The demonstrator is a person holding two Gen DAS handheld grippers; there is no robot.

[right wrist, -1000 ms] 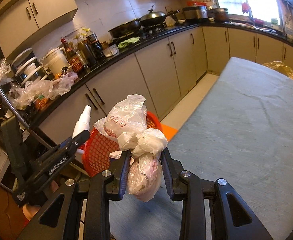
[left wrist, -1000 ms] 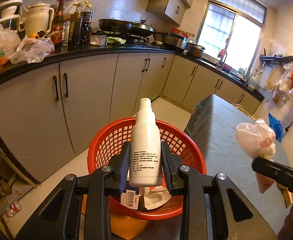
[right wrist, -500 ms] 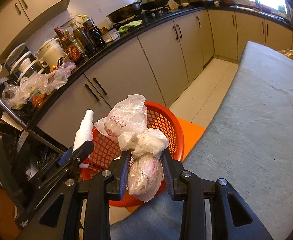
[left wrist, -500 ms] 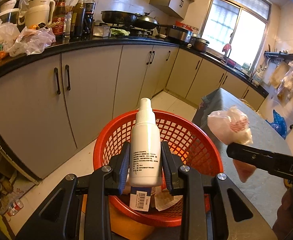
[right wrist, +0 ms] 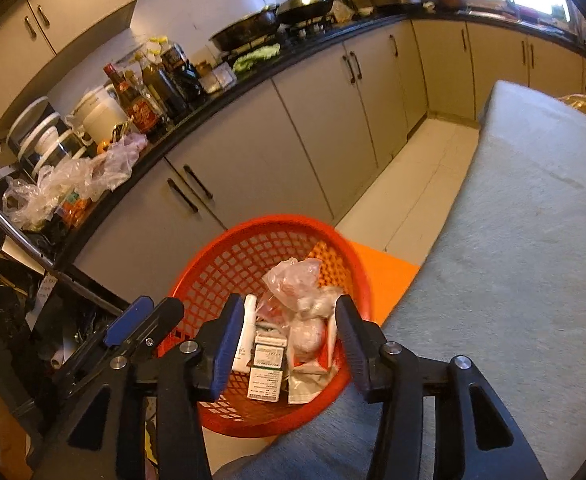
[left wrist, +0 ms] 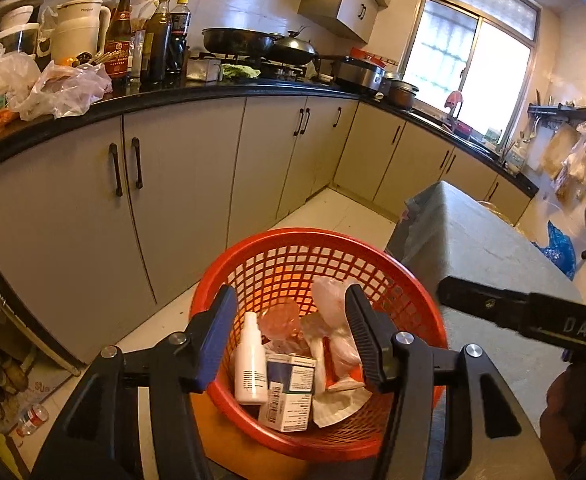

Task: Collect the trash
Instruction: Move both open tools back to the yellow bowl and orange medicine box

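Observation:
An orange-red mesh basket (left wrist: 277, 248) (right wrist: 229, 256) stands on an orange stool beside the table. Inside lie a white spray bottle (left wrist: 250, 364) (right wrist: 246, 332), a knotted plastic bag of scraps (left wrist: 333, 308) (right wrist: 301, 300), a small carton (left wrist: 291, 384) (right wrist: 267, 364) and crumpled paper. My left gripper (left wrist: 291, 312) hangs over the basket, its jaws opening with nothing between the pads. My right gripper (right wrist: 285, 320) hangs over the same basket, its jaws also opening and holding nothing. The right gripper's finger (left wrist: 525, 316) shows at the right of the left wrist view.
A grey cloth-covered table (right wrist: 513, 248) runs along the right. Grey cabinets (left wrist: 181, 184) under a black counter carry bottles, a kettle, pans and loose plastic bags (left wrist: 65, 88). Pale tiled floor (right wrist: 405, 196) lies between the table and cabinets. A blue bag (left wrist: 561, 248) lies beyond the table.
Both grippers have opened. The spray bottle has dropped from the left one and the knotted bag from the right one, and both now lie in the basket.

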